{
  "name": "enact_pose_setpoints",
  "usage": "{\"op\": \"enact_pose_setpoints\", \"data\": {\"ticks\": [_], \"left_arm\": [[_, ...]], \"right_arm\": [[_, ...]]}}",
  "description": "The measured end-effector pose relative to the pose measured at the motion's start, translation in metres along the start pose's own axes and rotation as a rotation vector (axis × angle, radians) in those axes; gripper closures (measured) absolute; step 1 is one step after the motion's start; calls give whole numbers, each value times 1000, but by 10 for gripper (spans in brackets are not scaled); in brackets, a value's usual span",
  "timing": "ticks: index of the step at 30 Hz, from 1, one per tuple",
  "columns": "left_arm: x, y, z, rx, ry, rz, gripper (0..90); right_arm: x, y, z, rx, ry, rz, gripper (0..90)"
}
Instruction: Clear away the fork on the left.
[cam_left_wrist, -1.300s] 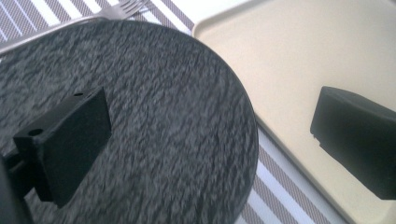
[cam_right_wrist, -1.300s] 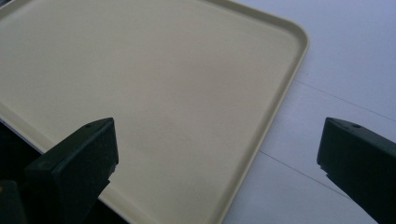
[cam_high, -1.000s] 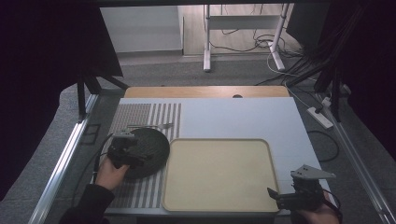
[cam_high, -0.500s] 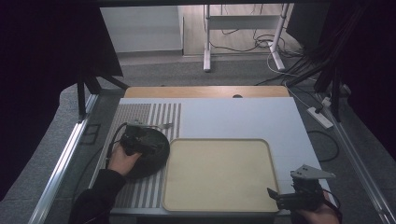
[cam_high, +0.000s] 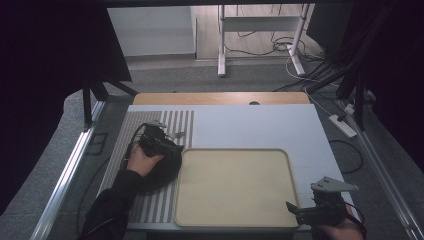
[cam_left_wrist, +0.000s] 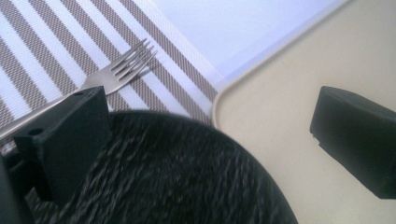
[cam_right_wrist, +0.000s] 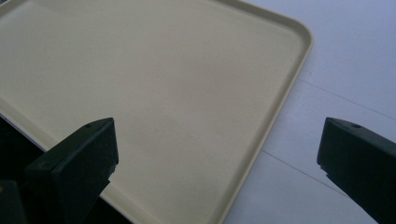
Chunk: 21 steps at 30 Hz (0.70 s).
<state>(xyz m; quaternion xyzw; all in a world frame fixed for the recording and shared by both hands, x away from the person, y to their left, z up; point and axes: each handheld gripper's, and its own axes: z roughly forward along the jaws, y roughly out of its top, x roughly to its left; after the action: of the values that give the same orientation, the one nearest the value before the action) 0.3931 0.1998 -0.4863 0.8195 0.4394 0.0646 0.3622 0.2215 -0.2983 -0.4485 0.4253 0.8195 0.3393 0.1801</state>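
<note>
No brand, label or writing is showing anywhere that can be read. The left gripper is hovering over a black plate, round and finely ridged in texture, and its jaws are standing wide apart: the plate is lying between and below them, its rim curving across under the gap. Just beyond the left jaw a metal fork is resting on the striped mat, a woven grey-and-white placemat, tines pointing away from the jaws. Toward the right jaw, the plate's edge is sitting right against, maybe slightly over, the rounded corner of the tray; which of the two is hard to tell.

That tray is a smooth, matte, cream-coloured rectangle with rounded corners and a low raised lip, lying on the pale blue-white surface.

The right gripper is hanging at the tray's near right corner, its jaws spread wide with nothing between them but air; under the gap, the tray's lip is running diagonally, bare tray on the left-jaw side, plain surface with a thin seam line on the right-jaw side.
</note>
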Motion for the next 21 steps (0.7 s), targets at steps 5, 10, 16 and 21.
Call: {"op": "enact_pose_setpoints", "data": {"ticks": [5,10,16,21], "left_arm": [[5,9,12,18,-10,3,0],[10,16,23,29,-23,1,0],[9,23,31,61,15,48,119],[14,28,37,76,79,36,493]], "right_arm": [[0,0,0,1,1,-1,0],[0,0,0,0,4,-1,0],[0,0,0,-1,3,0,0],[0,0,0,-1,5,-1,0]]}}
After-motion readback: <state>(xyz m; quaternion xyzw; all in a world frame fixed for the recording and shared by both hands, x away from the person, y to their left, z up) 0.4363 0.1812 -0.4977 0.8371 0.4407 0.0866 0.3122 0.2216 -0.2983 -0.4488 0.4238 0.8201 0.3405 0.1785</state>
